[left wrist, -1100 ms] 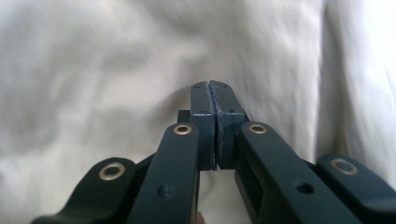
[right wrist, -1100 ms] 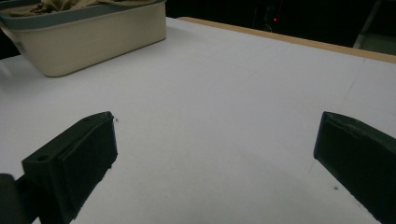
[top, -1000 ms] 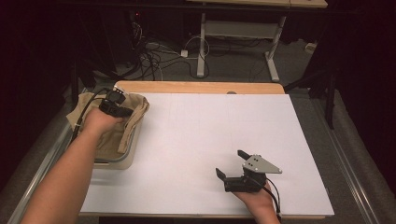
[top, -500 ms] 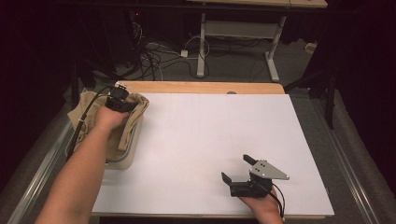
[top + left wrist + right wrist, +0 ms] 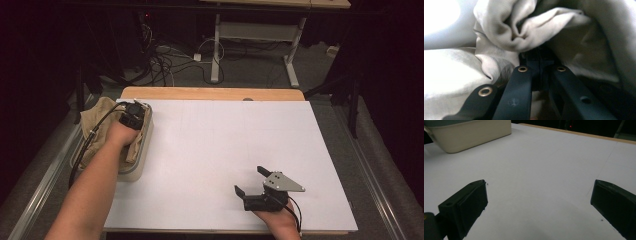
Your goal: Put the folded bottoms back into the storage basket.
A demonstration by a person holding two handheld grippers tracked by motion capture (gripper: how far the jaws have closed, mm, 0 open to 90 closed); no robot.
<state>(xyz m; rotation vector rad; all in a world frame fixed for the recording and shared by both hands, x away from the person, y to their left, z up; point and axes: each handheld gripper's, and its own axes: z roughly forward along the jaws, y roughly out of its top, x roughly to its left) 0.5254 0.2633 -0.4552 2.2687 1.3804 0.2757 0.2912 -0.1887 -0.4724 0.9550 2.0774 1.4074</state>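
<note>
At the near right of the white table (image 5: 220,150), the right gripper (image 5: 249,181) rests with its jaws spread wide and nothing between them, the bare tabletop showing in the gap. Farther off at the left edge, the left gripper (image 5: 131,116) is plunged into a cream-coloured bin (image 5: 142,159) heaped with a beige cloth (image 5: 102,120); in the left gripper view its jaws are drawn tight together, with a bunched fold of the cloth (image 5: 524,32) at their tips, apparently pinched. The work looks to be at its opening stage: the cloth appears seized but lies wholly in the bin, spilling over the far left rim, and none of it has reached the table. Lifting it out and laying it down seems all yet to do, with the idle right gripper free to help. Beyond the table's far wooden edge, cables (image 5: 165,60) lie on the floor.
</note>
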